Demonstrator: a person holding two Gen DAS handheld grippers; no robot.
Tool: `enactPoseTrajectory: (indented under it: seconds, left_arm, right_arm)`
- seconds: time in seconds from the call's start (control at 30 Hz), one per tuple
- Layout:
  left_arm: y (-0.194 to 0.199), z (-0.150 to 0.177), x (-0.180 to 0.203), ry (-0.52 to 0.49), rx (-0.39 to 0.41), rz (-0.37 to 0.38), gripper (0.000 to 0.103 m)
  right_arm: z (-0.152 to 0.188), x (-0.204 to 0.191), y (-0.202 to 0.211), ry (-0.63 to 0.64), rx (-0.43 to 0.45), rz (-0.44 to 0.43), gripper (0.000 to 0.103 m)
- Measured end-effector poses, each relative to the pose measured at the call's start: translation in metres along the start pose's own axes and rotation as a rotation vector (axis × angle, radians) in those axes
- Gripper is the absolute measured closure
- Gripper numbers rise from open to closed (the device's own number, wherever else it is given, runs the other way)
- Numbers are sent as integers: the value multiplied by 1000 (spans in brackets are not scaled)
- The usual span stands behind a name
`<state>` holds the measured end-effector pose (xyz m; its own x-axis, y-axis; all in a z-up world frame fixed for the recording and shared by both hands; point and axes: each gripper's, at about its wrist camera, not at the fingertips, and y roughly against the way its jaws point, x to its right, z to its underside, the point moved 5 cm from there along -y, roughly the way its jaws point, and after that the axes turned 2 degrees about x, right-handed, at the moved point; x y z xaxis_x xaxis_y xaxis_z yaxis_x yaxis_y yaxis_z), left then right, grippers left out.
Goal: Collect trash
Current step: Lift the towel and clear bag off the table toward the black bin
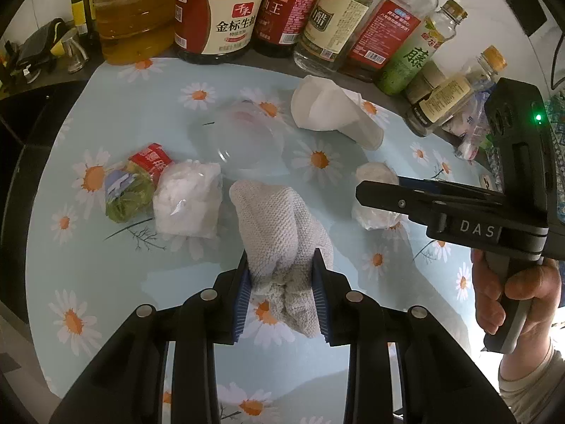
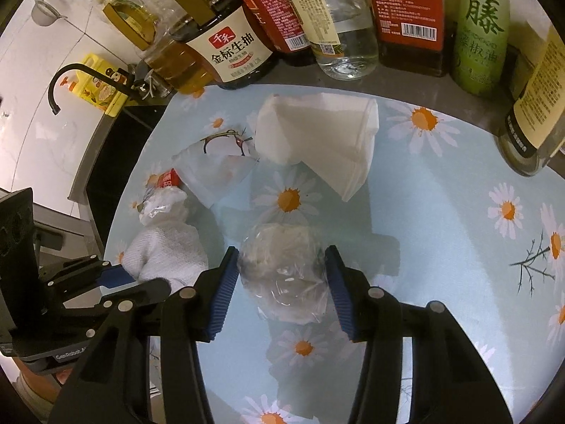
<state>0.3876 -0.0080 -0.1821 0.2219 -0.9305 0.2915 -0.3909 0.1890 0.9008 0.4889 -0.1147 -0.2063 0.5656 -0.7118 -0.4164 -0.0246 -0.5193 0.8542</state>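
On daisy-print tablecloth [image 1: 116, 268]: left gripper [image 1: 281, 295] clamped tight on grey knitted rag [image 1: 282, 226]; right gripper [image 2: 281, 288] pinched plastic-wrapped wad [image 2: 282, 268], fingers half-spread

Dim, bluish indoor light, soft shadows, glare on the glossy tablecloth [image 1: 116, 268] (heavy fisheye bending at edges).

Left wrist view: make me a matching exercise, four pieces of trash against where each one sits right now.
Things:
1. knitted cloth
2. clear plastic wad
3. folded white paper
4. green and red wrapper

Places:
A. near the bottles
B. pinched by the left gripper
C. far left on the daisy mat
D. between the right gripper fingers

Pairs: 1-B, 2-D, 3-A, 4-C
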Motion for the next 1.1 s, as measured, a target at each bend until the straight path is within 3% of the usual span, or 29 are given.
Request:
enactPoseTrajectory:
  seconds: [0.37, 1.1]
  left_arm:
    - [14, 18, -5, -45, 3, 23, 73]
    - [46, 83, -46, -118, -10, 89, 73]
  right_arm:
    - [24, -16, 2, -24, 11, 20, 53]
    - [113, -76, 6, -120, 15, 85, 53]
